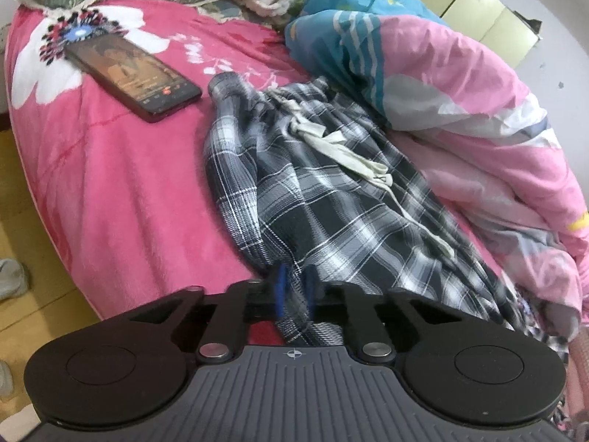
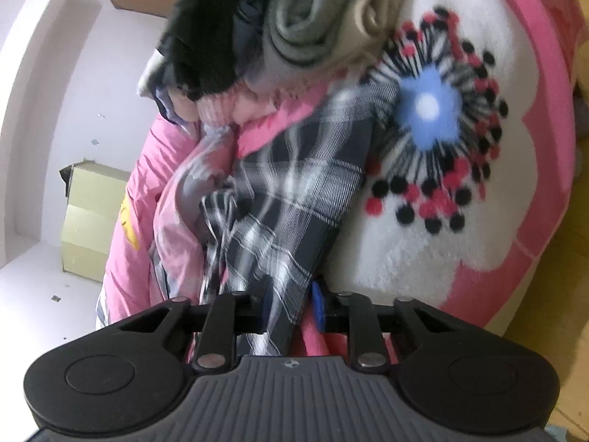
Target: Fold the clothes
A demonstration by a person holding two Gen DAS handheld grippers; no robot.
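Pink fleece bed blanket with white flowers, black-and-white plaid cotton garment pinched by left gripper and right gripper, black smartphone nearby, white walls.

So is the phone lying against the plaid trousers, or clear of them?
Apart. The left wrist view shows the phone flat on the pink blanket, with a strip of bare blanket between its near corner and the plaid trousers.
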